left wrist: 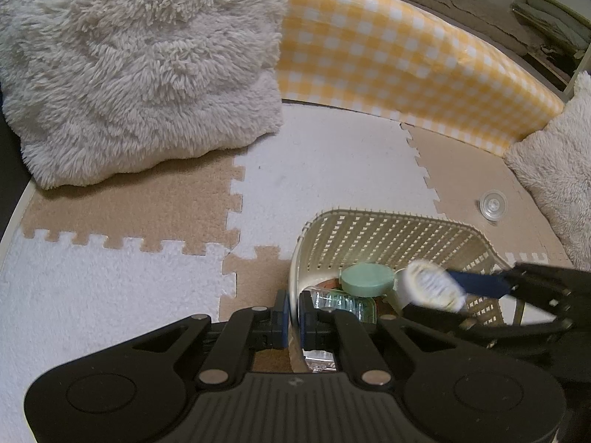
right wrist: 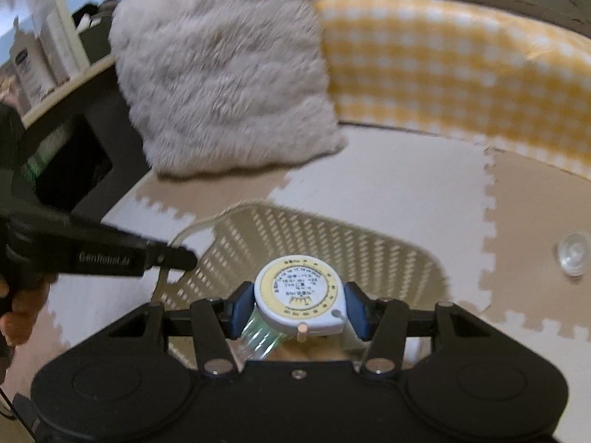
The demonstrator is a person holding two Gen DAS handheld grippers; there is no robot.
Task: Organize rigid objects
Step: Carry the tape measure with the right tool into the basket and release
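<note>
We clamp the left gripper (left wrist: 291, 313) shut on the basket (left wrist: 388, 232) rim to steady it while the right gripper (right wrist: 300, 312) holds the tape measure (right wrist: 301, 295) above it for dropping in.

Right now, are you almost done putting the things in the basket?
Nearly. A green disc and a clear packet already lie in the basket. The right gripper holds a tape measure above it while the left gripper pinches the rim. A clear cap waits on the mat.
</note>
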